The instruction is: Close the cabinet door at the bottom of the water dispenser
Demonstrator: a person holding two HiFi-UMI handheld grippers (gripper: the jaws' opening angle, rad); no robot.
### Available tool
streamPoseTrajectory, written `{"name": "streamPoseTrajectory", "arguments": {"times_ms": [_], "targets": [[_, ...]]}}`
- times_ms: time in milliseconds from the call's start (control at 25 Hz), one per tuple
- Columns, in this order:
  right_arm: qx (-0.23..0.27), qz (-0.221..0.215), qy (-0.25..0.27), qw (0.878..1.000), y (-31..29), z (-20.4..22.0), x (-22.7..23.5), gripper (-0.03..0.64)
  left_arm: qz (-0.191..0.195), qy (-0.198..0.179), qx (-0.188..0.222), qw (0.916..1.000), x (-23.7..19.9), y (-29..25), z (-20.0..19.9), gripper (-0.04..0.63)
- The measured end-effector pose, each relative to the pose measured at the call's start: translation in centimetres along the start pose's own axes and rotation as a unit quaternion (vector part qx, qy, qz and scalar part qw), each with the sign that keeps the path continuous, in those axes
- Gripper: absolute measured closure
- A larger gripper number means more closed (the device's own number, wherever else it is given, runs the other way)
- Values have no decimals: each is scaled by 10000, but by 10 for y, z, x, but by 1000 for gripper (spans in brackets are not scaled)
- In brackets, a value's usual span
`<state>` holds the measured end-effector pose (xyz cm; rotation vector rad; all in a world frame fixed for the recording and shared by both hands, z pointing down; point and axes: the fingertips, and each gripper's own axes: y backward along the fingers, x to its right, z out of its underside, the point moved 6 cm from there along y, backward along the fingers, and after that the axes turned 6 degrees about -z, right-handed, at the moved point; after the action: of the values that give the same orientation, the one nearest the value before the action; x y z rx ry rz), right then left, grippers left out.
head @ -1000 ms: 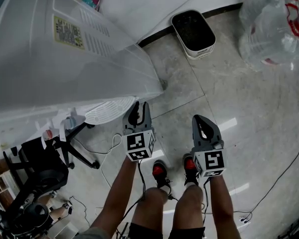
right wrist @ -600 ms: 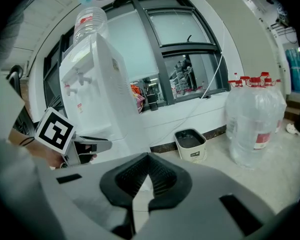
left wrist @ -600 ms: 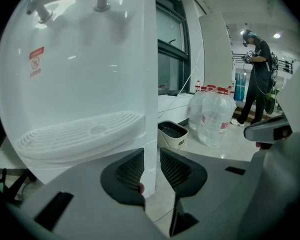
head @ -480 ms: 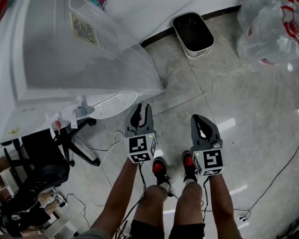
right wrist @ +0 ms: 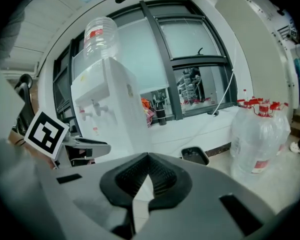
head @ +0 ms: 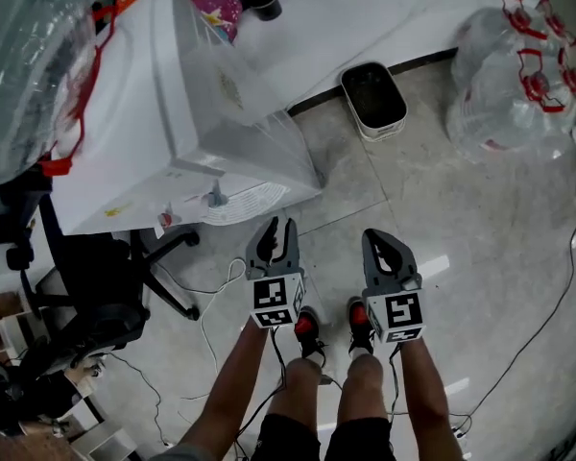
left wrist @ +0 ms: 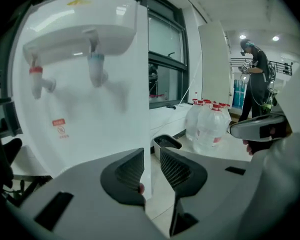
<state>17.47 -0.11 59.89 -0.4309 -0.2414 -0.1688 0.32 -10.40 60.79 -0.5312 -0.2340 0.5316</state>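
2 grippers: side by side low in head view, both held in the air over the tiled floor (head: 461, 209), apart from each other.
Top bottle: clear, upside down on the dispenser, far left (head: 24, 65), (right wrist: 97, 36).
Office chair: black, lower left, just beside the dispenser (head: 96, 286).
Water dispenser: white, left of both grippers (head: 202, 113); front faces L gripper view (left wrist: 90, 109); also seen in R gripper view (right wrist: 115, 114).
Taps: red tap (left wrist: 36, 81) left of blue tap (left wrist: 96, 69), under the upper overhang.
Cabinet door: at the dispenser's bottom; head view sees only top and side, L gripper's own jaws cover the low front. Can't tell if shut.
Cable: white, loose on floor btwn chair and legs (head: 211, 296).
L gripper: (head: 276, 227), (left wrist: 151, 154) near dispenser's front corner, not touching it. Jaws apart by a narrow gap, nothing gripped; dispenser edge and floor show thru the gap.
Shoes: red/black, below the grippers (head: 307, 327).
R gripper: (head: 376, 236), (right wrist: 148, 156) right of L gripper. Jaws together at the tips, holding nothing.
Bin: black w/ white rim, on floor by the wall (head: 374, 96), (left wrist: 166, 143), (right wrist: 194, 155).
Water jugs: clear, red caps, grouped far right (head: 518, 65), (left wrist: 207, 124), (right wrist: 260, 139).
Person: standing in background, right side of L gripper view (left wrist: 255, 79).
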Motion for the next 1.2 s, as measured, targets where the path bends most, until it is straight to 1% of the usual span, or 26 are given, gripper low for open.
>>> {"name": "streamPoseTrajectory", "arguments": {"times_ms": [200, 360, 480, 560, 680, 840, 920, 1040, 1200], "targets": [[19, -271, 193, 9994, 17, -46, -21, 600, -100, 69, 181, 9998, -3, 44, -48, 477], [153, -457, 362, 9982, 33, -91, -43, 600, -194, 102, 252, 9994, -8, 86, -84, 479], [199, -639, 517, 9964, 40, -119, -60, 600, -348, 215, 326, 9986, -17, 115, -103, 485], [316, -713, 642, 9949, 43, -141, -71, 600, -424, 274, 386, 9980, -23, 133, -114, 488], [393, -830, 715, 9932, 52, -168, -93, 600, -506, 288, 467, 9972, -33, 165, -133, 495], [339, -1007, 837, 9908, 68, -200, -124, 600, -650, 401, 628, 9951, -49, 206, -163, 506], [425, -1096, 894, 9890, 74, -217, -139, 600, -757, 451, 734, 9934, -60, 224, -177, 522], [398, -1208, 959, 9872, 86, -239, -165, 600, -829, 516, 875, 9914, -77, 252, -195, 538], [582, -1290, 1077, 9841, 105, -274, -198, 600, -912, 461, 982, 9899, -97, 297, -222, 546]]}}
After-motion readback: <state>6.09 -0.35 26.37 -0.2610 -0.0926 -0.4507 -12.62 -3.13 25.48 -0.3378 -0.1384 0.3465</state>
